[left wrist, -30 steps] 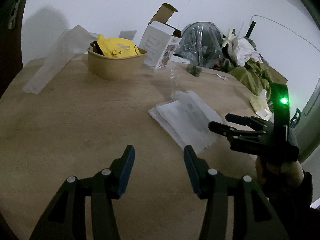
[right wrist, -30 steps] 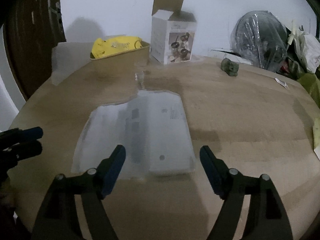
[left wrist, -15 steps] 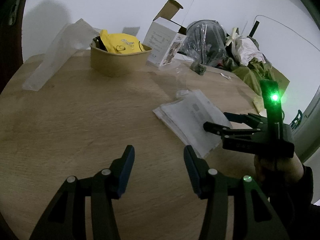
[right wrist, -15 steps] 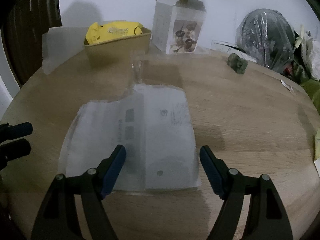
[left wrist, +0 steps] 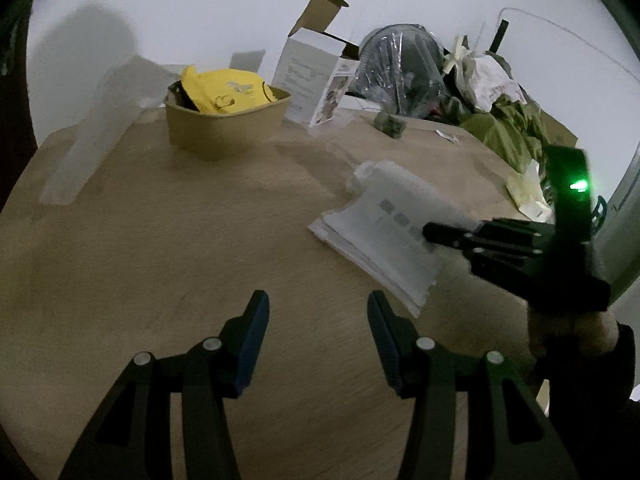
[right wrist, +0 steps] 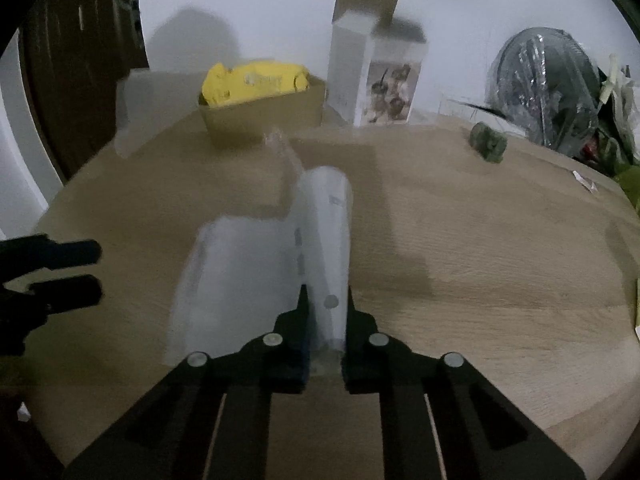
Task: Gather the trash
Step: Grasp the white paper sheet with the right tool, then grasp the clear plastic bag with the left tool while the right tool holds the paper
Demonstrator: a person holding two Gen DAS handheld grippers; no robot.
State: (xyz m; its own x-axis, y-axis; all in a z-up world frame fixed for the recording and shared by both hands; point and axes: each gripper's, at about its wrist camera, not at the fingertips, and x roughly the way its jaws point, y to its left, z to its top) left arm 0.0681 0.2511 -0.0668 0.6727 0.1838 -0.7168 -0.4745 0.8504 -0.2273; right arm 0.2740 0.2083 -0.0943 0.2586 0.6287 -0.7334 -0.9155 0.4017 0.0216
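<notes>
The right gripper is clamped on the near edge of the plastic bag. Light and limp, it will likely sag. The left gripper stands apart, empty.

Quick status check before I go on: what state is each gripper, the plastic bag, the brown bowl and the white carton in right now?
Right gripper: shut on the plastic bag.
Left gripper: open, holding nothing.
Plastic bag: pinched and bunched at its near edge, the rest on the table.
Brown bowl: upright, yellow wrapper inside.
White carton: upright, top flap open.
</notes>
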